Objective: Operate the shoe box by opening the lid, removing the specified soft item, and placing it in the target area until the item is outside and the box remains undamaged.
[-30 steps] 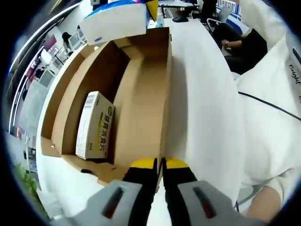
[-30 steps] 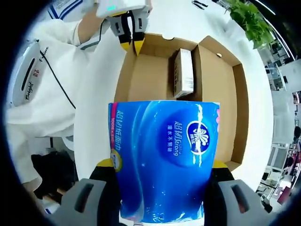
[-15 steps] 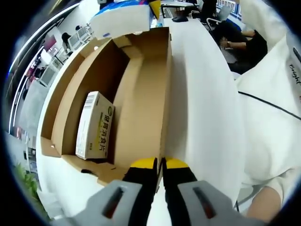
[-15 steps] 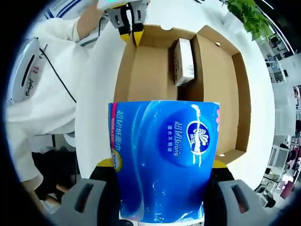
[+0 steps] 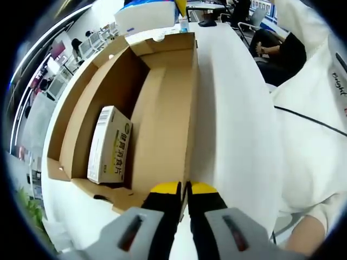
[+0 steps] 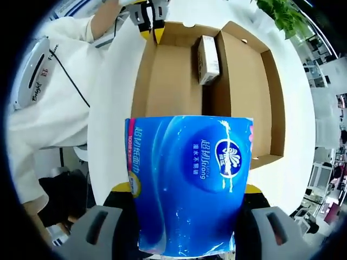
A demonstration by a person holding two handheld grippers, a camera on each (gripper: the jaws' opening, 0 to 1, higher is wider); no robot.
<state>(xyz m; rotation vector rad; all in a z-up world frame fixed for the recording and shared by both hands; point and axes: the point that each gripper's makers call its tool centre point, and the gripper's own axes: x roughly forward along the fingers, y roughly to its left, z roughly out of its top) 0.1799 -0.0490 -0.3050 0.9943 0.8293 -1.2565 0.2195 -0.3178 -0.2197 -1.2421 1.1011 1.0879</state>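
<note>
— Box (image 5: 162,124): state and position?
— Brown cardboard, lid folded open, lying on a white table (image 5: 233,135). In the right gripper view the box (image 6: 168,81) sits beyond the held item.

— Contents?
— One small white carton (image 5: 110,143) with green and yellow print, lying against the inner wall; the same carton (image 6: 208,51) shows in the right gripper view.

— Soft item?
— Blue tissue pack (image 6: 190,184), outside the box, raised above the table. The right gripper (image 6: 187,214) holds it, jaws spread around its sides and pinching it.

— Left gripper (image 5: 183,189)?
— Yellow-tipped jaws pressed together on the near edge of the box wall. It appears at the far end of the box as well (image 6: 149,19).

— Other entries?
— A person's white sleeve (image 5: 320,108) beside the table.
</note>
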